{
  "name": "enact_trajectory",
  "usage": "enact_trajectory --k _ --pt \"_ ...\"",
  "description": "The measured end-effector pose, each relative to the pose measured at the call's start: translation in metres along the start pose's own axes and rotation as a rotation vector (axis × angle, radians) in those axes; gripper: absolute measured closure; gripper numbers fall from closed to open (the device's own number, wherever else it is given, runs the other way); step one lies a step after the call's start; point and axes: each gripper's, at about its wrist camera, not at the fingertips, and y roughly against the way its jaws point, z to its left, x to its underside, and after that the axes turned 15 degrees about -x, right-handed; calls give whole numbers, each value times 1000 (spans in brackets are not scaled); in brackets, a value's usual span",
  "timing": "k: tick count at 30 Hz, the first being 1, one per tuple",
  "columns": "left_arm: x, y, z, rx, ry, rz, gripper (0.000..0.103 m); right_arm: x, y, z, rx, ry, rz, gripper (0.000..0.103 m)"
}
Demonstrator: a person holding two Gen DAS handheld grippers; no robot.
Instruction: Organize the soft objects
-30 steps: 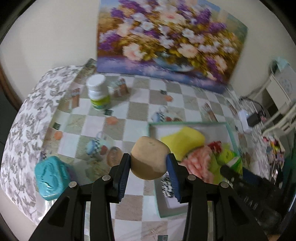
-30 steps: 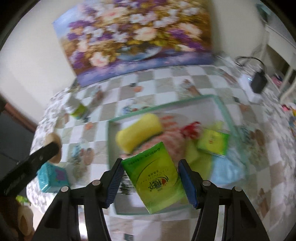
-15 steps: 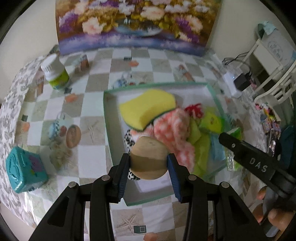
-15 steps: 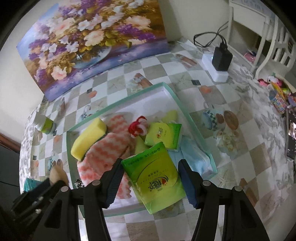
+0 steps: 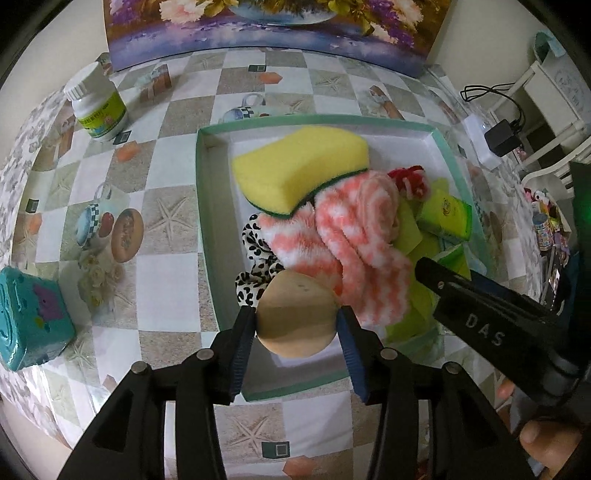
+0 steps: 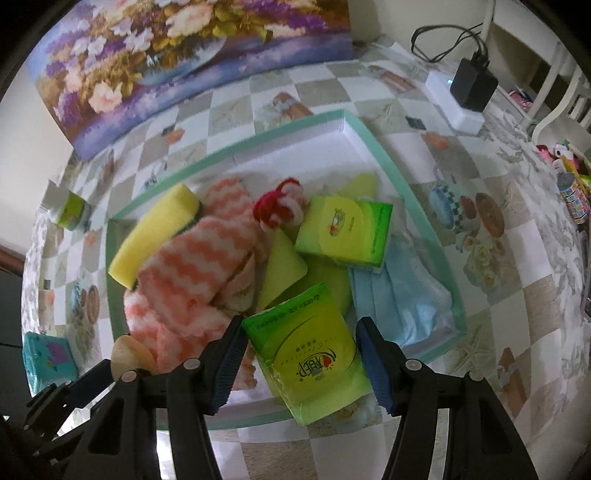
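Observation:
A teal-rimmed white tray [image 5: 207, 221] holds a yellow sponge [image 5: 299, 166], a pink-and-white fuzzy cloth [image 5: 354, 236], a leopard-print scrunchie [image 5: 255, 243], a red yarn piece [image 5: 410, 181], a green tissue pack [image 6: 343, 230] and a blue mask [image 6: 402, 288]. My left gripper [image 5: 297, 325] points steeply down over the tray's near left part. A tan round puff [image 5: 297, 317] sits between its pads, which still touch it while the jaws are opening. My right gripper [image 6: 301, 350] is shut on a second green tissue pack [image 6: 310, 343], low over the tray's near edge.
A white bottle with a green label [image 5: 98, 107] stands at the far left of the checkered tablecloth. A teal box [image 5: 29, 317] lies near the left table edge. A flower painting [image 5: 277, 26] leans along the back. A black charger on a white block [image 6: 472, 86] sits far right.
Both grippers have sunk toward the tray with their loads. The left one came from beside the tray to above its near left part, and the tray now looks larger.

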Motion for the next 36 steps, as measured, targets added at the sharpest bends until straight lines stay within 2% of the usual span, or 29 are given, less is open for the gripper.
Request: enact_trajectory --k 4,8,10,13,23,26,29,31,36 --pt "-1 4 3 9 11 -9 54 0 -1 2 15 12 6 38" --pt "-1 12 6 15 16 -31 45 -1 1 5 32 27 7 36" --pt "-1 14 8 17 22 -33 45 -1 2 6 42 30 3 29" --pt "-1 19 13 23 40 -47 45 -2 6 7 50 33 -4 29" --pt "-5 22 36 -66 121 -90 38 -4 24 18 53 72 -60 28" --pt "-6 24 43 -92 142 -114 18 -5 30 23 55 88 -80 23" --pt "-6 28 49 -122 155 -142 15 -3 36 28 63 111 -103 14" --pt "-5 29 52 -134 164 -148 12 -3 39 32 78 121 -117 0" --pt "0 27 60 -154 187 -146 12 0 42 32 89 113 -132 0"
